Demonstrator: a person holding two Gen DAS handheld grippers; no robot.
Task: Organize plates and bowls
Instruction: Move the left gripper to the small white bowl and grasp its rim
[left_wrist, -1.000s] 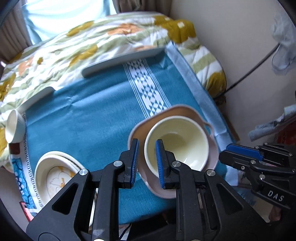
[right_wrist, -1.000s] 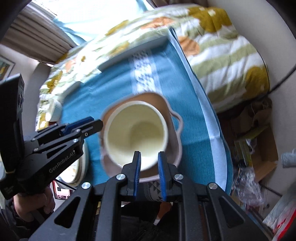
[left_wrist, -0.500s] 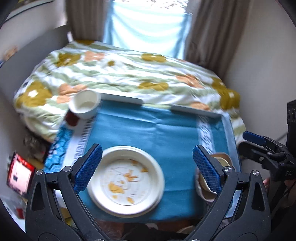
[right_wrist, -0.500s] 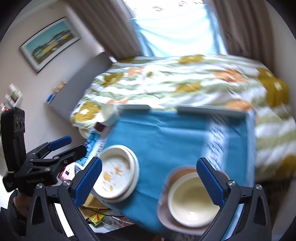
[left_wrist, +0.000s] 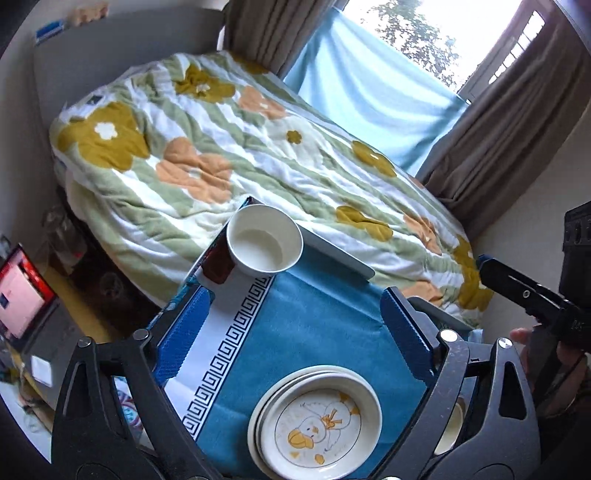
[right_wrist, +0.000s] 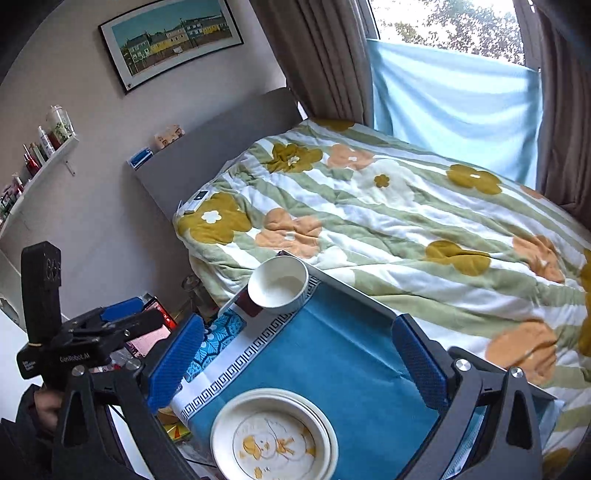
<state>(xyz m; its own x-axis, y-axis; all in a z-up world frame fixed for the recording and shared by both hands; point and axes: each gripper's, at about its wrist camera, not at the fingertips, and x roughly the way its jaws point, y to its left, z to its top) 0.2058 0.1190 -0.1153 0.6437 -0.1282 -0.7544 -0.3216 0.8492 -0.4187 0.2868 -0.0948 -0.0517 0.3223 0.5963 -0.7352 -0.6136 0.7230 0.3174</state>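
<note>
bright daylight from window, blown-out glare, fisheye-curved edges, dark corners, sharp focus

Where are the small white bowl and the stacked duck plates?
small white round bowl (left_wrist: 264, 243), left wrist view, inner floor.
stacked white round plates with yellow duck print (right_wrist: 273, 441), right wrist view, top plate's printed centre.

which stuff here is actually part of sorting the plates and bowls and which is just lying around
Part of the job:
- stack of duck plates
- white bowl at the far corner of the blue cloth
- cream bowl, mostly hidden behind the left gripper

Just lying about:
- flowered quilt
- framed picture
- bottles on the wall shelf
- lit screen
</note>
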